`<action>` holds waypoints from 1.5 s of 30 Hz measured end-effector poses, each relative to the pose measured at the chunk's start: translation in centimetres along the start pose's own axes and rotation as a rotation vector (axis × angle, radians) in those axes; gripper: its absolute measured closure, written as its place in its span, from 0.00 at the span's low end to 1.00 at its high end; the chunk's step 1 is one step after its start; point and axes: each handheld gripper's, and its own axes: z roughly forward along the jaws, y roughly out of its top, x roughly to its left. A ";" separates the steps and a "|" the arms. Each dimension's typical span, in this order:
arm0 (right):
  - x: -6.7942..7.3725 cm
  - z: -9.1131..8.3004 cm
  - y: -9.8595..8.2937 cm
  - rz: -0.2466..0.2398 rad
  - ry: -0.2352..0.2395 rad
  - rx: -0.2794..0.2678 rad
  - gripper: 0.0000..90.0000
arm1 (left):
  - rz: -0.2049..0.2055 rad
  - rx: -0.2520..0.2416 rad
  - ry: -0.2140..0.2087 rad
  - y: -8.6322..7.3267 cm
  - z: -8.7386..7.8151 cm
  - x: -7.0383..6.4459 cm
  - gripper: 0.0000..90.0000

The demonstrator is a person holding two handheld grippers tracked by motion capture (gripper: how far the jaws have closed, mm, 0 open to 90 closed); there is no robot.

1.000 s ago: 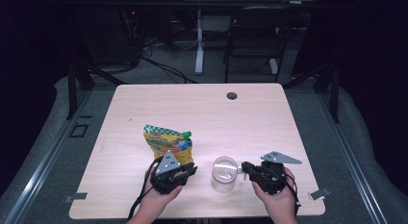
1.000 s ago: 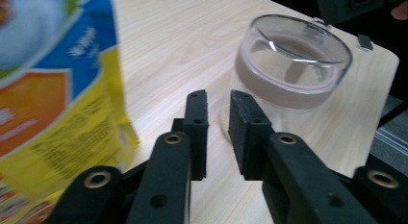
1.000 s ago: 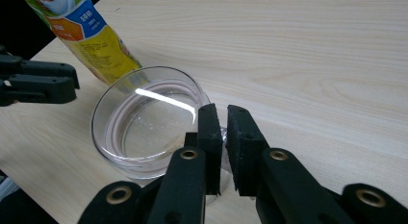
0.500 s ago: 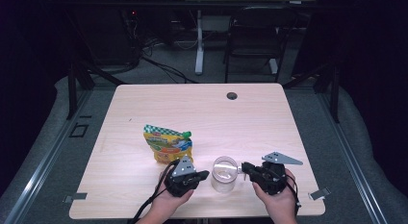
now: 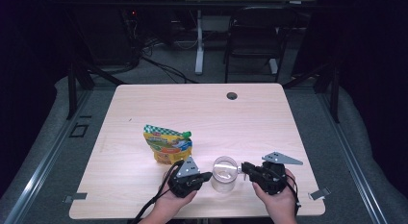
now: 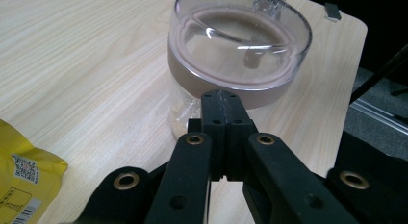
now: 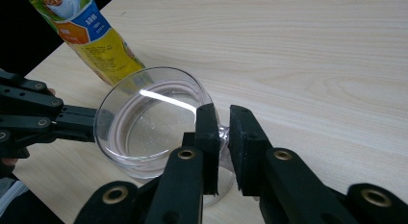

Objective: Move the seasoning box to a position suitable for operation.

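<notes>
A yellow pouch (image 5: 167, 144) with a green cap and a green-checked top stands on the pale wood surface (image 5: 144, 113), left of centre and towards the near edge. Its front carries a bright picture and coloured bands, and the right claw view shows a blue band with white characters too small to read. The left claw view catches a barcode and fine print on its yellow corner, also unreadable.

A clear jar (image 5: 224, 173) with a see-through lid stands near the front edge, between the two claws and to the right of the pouch. The left claw (image 5: 208, 176) has its jaws pressed together, the tip just at the jar's left side below the lid rim; whether it touches is unclear. The right claw (image 5: 244, 168) has its jaws slightly parted with a narrow gap, reaching the jar's right side; a bit of clear plastic shows in the gap. A dark round grommet (image 5: 232, 95) sits near the far edge.
</notes>
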 end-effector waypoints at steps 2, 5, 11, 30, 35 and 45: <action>0.0 0.0 0.0 0.001 -0.001 0.000 0.91 | 0.006 0.001 0.000 0.2 -0.1 0.0 1.00; 0.0 0.0 0.0 0.002 -0.001 0.001 0.90 | 0.005 -0.007 -0.004 0.4 -0.3 -0.2 1.00; -0.1 0.0 -0.1 0.006 -0.002 -0.002 0.88 | 0.004 -0.019 -0.011 0.7 -0.4 -0.3 1.00; 1.7 -1.9 -1.2 -0.133 -0.008 -0.017 0.57 | 0.012 -0.042 -0.027 2.4 -0.7 0.0 1.00; 2.6 -1.7 -1.7 -0.197 -0.011 -0.014 0.49 | 0.005 -0.045 -0.030 2.7 -0.7 0.0 1.00; 3.1 -0.8 -2.3 -0.246 -0.027 0.022 0.43 | 0.006 -0.049 -0.040 3.0 -0.6 -0.1 1.00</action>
